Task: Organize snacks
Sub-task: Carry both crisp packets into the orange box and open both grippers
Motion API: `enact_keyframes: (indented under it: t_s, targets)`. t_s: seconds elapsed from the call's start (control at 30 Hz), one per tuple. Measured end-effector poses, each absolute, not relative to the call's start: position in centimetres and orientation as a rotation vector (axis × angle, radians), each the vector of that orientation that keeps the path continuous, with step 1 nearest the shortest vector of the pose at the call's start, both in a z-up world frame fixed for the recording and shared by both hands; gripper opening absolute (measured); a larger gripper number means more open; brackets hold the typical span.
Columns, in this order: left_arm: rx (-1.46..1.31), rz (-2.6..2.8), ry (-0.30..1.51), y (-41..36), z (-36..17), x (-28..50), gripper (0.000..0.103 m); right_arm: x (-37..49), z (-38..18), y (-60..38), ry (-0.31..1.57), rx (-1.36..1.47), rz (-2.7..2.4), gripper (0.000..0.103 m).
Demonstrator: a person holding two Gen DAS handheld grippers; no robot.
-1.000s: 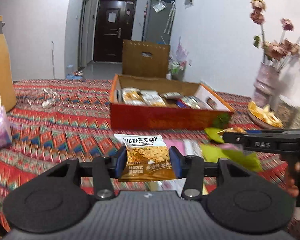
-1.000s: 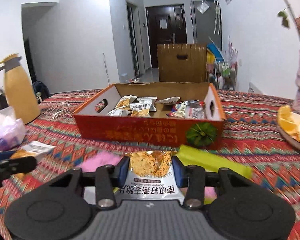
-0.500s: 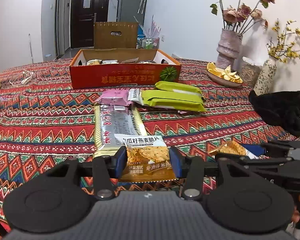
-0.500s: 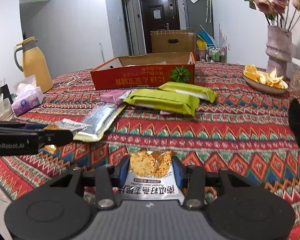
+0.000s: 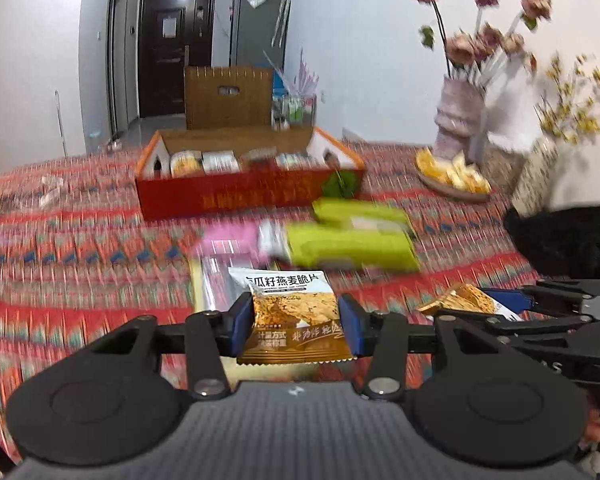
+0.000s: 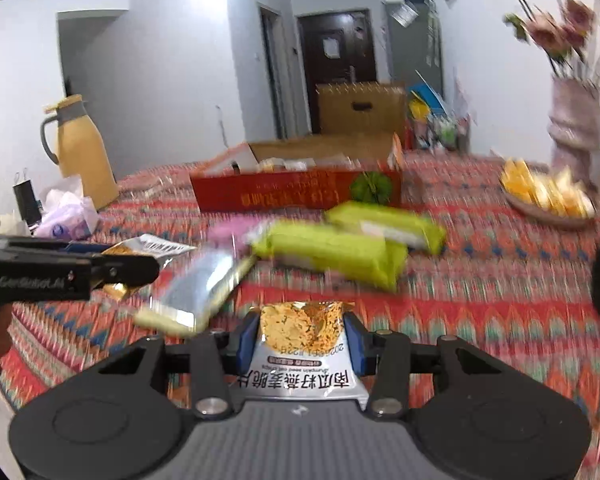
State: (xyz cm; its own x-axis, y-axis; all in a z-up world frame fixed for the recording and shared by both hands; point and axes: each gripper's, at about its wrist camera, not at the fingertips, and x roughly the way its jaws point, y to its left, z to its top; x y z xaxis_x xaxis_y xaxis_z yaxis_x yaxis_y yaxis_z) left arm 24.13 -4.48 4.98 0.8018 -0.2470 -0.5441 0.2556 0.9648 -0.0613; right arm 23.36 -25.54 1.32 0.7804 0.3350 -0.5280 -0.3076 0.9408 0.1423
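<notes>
**Snack packets clamped in both grippers above the patterned table**

Snack packet one, an orange-and-white foil oat-crisp sachet [image 5: 294, 316], sits pinched between the blue pads of the left gripper [image 5: 296, 322], long axis running near to far, white printed end pointing far. The right gripper [image 6: 302, 338] is clamped on a matching foil sachet [image 6: 302, 344] turned the other way, orange end far. Farther off on the red woven tablecloth [image 5: 80, 264] stands the open red cardboard box [image 5: 244, 196] holding packets; two lime-green wrapped packs [image 5: 352, 240] lie near it.
</notes>
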Motion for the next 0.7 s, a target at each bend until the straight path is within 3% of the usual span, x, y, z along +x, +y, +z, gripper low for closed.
enact_keyframes:
  t_s: [0.27, 0.57, 0.67, 0.7]
  targets:
    - [0.058, -0.203, 0.437, -1.6, 10.0, 39.0, 0.047, 38.5, 6.9, -23.5, 0.483, 0.003, 0.429, 0.044]
    - [0.031, -0.097, 0.607, 0.0, 6.4, 58.8, 0.047, 60.2, 4.1, -17.6, 0.705, 0.04, 0.358, 0.045]
    - [-0.001, -0.089, 0.639, 0.7, 4.3, 61.7, 0.052, 64.0, 2.2, -15.7, 0.751, 0.003, 0.289, 0.054]
    - [-0.007, -0.095, 0.656, 1.0, 3.8, 62.2, 0.06, 64.6, 1.7, -15.5, 0.765, 0.0, 0.273, 0.061]
